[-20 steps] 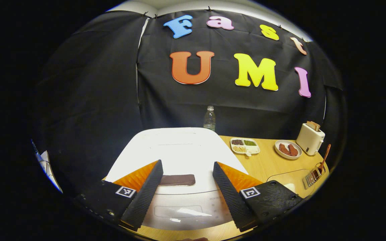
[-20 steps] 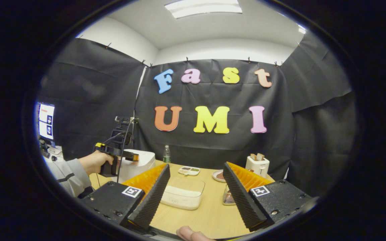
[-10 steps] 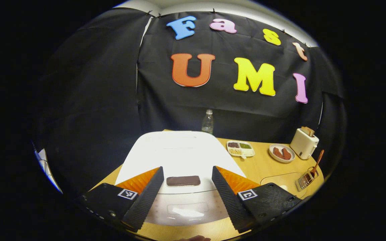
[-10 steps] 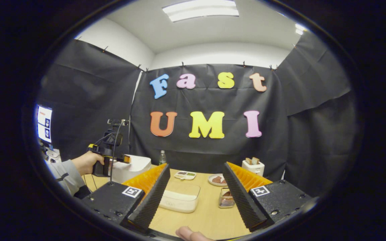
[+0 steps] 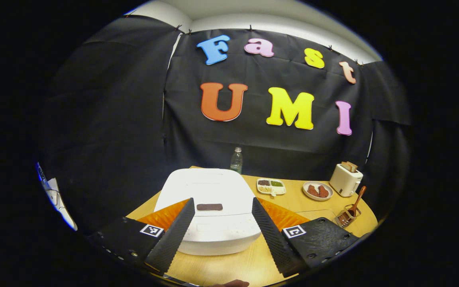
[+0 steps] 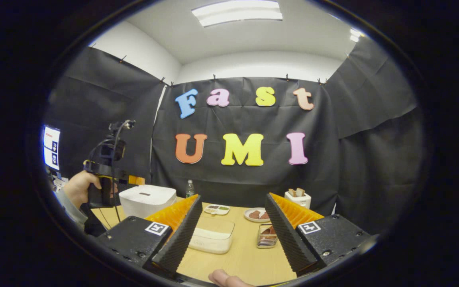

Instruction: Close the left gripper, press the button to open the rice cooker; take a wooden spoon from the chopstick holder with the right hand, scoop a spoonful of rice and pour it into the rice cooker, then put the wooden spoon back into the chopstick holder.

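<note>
The white rice cooker [image 5: 209, 211] stands shut on the wooden table, its dark button [image 5: 209, 207] on the lid's front. My left gripper [image 5: 222, 202] hovers open, back from the cooker and above it, fingers framing the button without touching. In the right gripper view a hand [image 6: 77, 187] holds that left gripper [image 6: 134, 180] just left of the cooker [image 6: 146, 199]. My right gripper [image 6: 233, 199] is open and holds nothing. Past it sit the clear rice container [image 6: 213, 239] and the wire chopstick holder [image 6: 267, 236]. The wooden spoon [image 5: 357, 199] stands in the holder [image 5: 346, 217].
Along the back of the table are a water bottle [image 5: 236, 160], a divided dish of grains [image 5: 271, 186], a plate of brown food [image 5: 318, 190] and a toaster [image 5: 345, 179]. A lit screen [image 6: 51, 147] stands at the far left.
My left gripper has drawn back and risen from the rice cooker, which now looks smaller and farther; the lid stays shut. The right gripper has barely moved and stays open.
</note>
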A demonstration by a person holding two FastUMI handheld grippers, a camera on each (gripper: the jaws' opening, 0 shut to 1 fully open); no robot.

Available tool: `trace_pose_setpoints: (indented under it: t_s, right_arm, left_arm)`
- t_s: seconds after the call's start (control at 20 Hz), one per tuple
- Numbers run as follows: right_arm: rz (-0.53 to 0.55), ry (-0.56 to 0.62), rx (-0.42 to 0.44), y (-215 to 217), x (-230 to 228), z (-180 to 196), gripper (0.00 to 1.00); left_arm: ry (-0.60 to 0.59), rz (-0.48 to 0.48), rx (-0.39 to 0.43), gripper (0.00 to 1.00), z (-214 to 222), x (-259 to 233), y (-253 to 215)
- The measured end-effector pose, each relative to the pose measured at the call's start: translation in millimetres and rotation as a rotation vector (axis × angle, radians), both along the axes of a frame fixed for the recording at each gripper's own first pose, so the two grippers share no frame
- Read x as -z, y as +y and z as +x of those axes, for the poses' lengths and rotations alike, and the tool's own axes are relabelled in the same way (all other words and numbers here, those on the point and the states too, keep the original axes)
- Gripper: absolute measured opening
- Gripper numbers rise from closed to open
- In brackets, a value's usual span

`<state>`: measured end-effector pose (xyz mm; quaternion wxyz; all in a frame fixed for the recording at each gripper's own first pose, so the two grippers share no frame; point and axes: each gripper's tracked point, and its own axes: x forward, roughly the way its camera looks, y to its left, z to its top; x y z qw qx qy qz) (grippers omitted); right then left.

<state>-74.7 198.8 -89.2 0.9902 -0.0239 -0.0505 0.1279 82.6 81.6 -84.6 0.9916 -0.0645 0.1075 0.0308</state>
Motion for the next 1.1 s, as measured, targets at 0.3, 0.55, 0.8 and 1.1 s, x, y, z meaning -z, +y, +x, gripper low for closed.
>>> trace_pose_setpoints:
  t_s: [0.3, 0.55, 0.8, 1.1]
  right_arm:
    - [0.031, 0.010, 0.018, -7, -1, 1, 1.00]
    - [0.043, 0.027, 0.046, -25, 0, 0, 1.00]
    - [0.045, 0.044, 0.062, -36, 4, 0, 1.00]
    - [0.047, 0.072, 0.054, -37, 10, -1, 1.00]
  left_arm:
    - [-0.080, 0.013, 0.108, 0.95, -89, -20, -68]
    - [-0.194, 0.036, 0.165, 0.94, -137, -47, -103]
    - [-0.271, 0.051, 0.149, 0.94, -171, -50, -116]
    - [-0.271, 0.094, 0.143, 0.94, -176, -38, -130]
